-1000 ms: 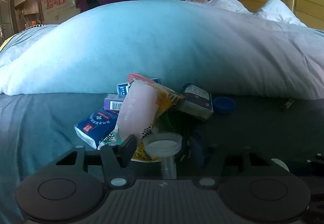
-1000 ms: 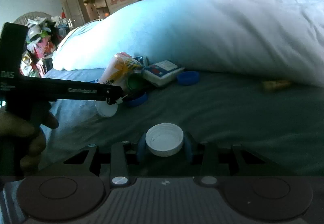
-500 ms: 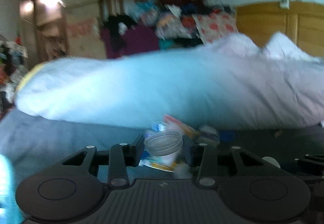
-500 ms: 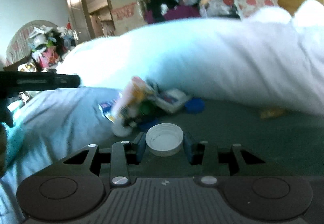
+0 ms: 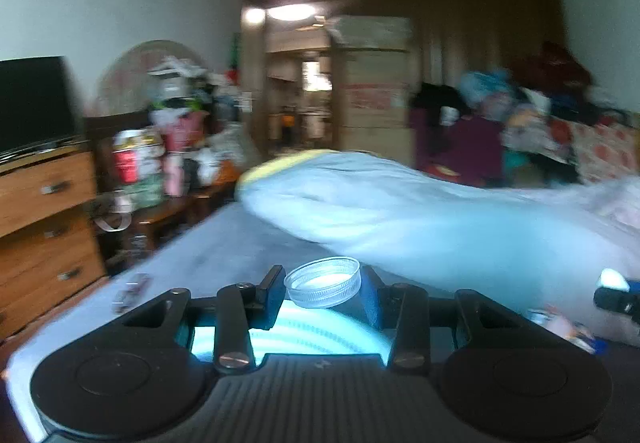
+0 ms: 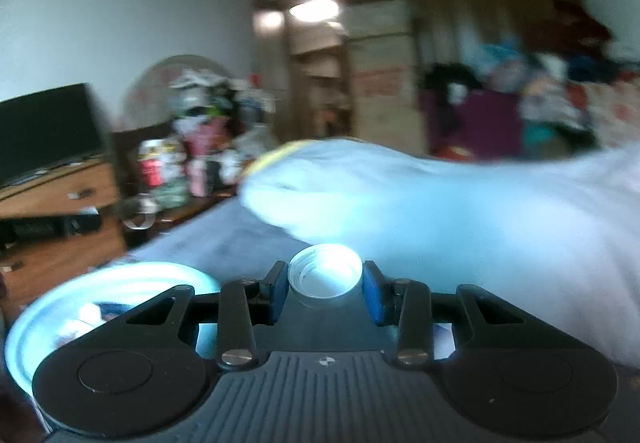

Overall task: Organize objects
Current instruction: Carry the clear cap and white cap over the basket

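Observation:
My left gripper (image 5: 323, 289) is shut on a clear plastic cap (image 5: 323, 281) and holds it above a light blue round basin (image 5: 304, 337) that shows under the fingers. My right gripper (image 6: 325, 285) is shut on a white bottle cap (image 6: 325, 275), open side up. The same light blue basin (image 6: 100, 291) lies low to its left, with small items blurred inside. The tip of the right gripper (image 5: 616, 297) shows at the right edge of the left wrist view. Both views are blurred by motion.
A big pale blue duvet (image 5: 420, 219) lies across the grey bed (image 5: 224, 243). Wooden drawers (image 5: 44, 219) with a black TV (image 5: 32, 103) stand on the left, beside a cluttered low table (image 5: 168, 163). Stacked boxes (image 5: 372, 83) and piled clothes (image 5: 520, 123) stand behind.
Both grippers have swung left and lifted away from the pile of packets on the bed, each carrying its cap. The blue basin has come into view beneath them.

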Demonstrator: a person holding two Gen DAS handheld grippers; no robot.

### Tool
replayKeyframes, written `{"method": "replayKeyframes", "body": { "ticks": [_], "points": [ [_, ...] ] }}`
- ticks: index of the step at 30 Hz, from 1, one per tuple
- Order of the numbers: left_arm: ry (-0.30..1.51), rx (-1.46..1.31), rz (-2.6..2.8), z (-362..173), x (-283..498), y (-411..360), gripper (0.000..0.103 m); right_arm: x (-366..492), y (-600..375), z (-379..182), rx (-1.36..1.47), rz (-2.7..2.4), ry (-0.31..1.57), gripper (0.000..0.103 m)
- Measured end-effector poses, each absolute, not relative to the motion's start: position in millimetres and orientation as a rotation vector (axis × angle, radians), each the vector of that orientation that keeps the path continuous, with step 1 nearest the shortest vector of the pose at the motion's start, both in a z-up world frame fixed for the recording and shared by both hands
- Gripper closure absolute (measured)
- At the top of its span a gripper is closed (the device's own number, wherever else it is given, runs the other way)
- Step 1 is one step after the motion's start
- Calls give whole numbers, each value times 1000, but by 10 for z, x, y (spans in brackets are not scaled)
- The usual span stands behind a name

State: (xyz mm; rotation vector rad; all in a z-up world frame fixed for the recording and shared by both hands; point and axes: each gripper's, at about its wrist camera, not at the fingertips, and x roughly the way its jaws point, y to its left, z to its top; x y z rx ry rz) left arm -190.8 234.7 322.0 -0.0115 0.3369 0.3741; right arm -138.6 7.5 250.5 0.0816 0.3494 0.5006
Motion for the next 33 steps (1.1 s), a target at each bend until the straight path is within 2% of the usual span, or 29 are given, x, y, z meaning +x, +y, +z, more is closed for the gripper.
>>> {"method": "replayKeyframes", "body": {
  "ticks": [6, 13, 20, 33],
  "points": [
    [355, -42, 490, 3583, -2264, 3223, 60, -1238, 1050, 3048, 44, 669, 375, 63],
    [499, -118, 500, 3578, -2407, 3957, 60, -1133, 1908, 3200, -13, 767, 541, 63],
    [563, -139, 468, 3339, -2440, 4103, 60, -1178, 2253, 3059, -46, 776, 618, 63],
    [588, -140, 471, 3040, -2135, 3990, 60, -1238, 2341, 2922, -58, 780, 627, 63]
  ]
}}
